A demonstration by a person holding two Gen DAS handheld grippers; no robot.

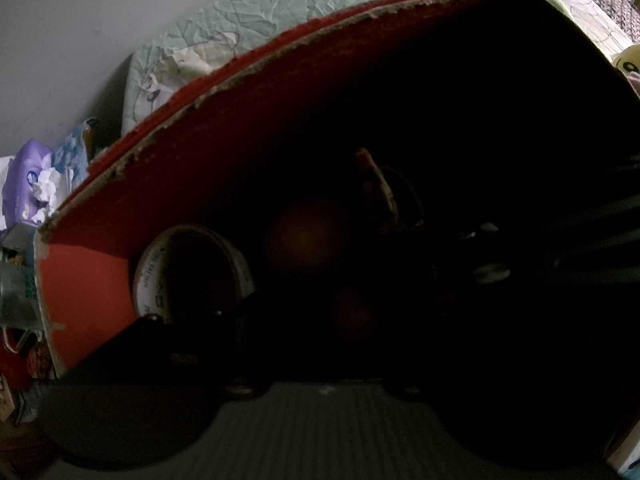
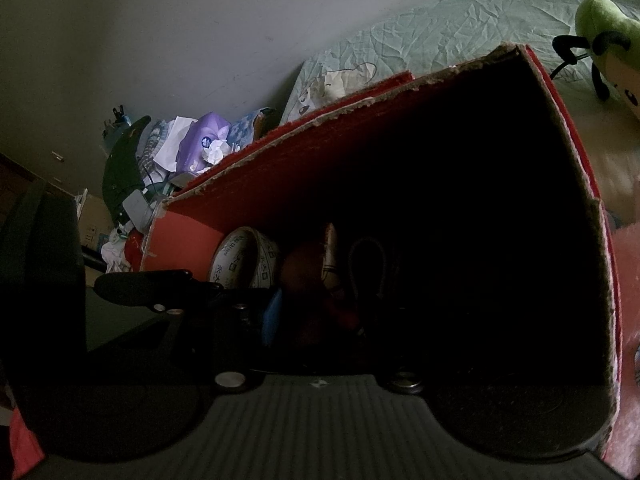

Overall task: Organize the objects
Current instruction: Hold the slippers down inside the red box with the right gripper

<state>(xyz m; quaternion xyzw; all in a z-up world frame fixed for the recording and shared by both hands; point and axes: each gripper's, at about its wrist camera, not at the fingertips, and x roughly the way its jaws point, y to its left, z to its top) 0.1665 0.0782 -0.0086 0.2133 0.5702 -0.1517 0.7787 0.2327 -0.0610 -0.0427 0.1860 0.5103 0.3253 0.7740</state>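
Note:
Both wrist views look down into a red cardboard box [image 1: 280, 128] [image 2: 320, 148] whose inside is almost black. A white printed tape roll [image 1: 192, 272] [image 2: 244, 258] leans at the box's left end. Beside it are a brownish ball [image 1: 308, 240] [image 2: 300, 272] and a second upright roll [image 1: 384, 192] [image 2: 332, 256]. My left gripper [image 1: 320, 328] reaches into the box; only its black left finger [image 1: 140, 344] shows. My right gripper [image 2: 320, 332] is in there too, showing a black left finger with a blue tip [image 2: 274, 316]. The other fingers are lost in the dark.
The box stands against a bed with a crumpled pale green sheet [image 1: 300, 8] [image 2: 460, 24]. A green plush toy [image 2: 604, 40] lies on the bed at right. Purple tissue packs [image 1: 28, 180] [image 2: 204, 140] and piled clutter sit left of the box. A grey wall [image 2: 200, 20] is behind.

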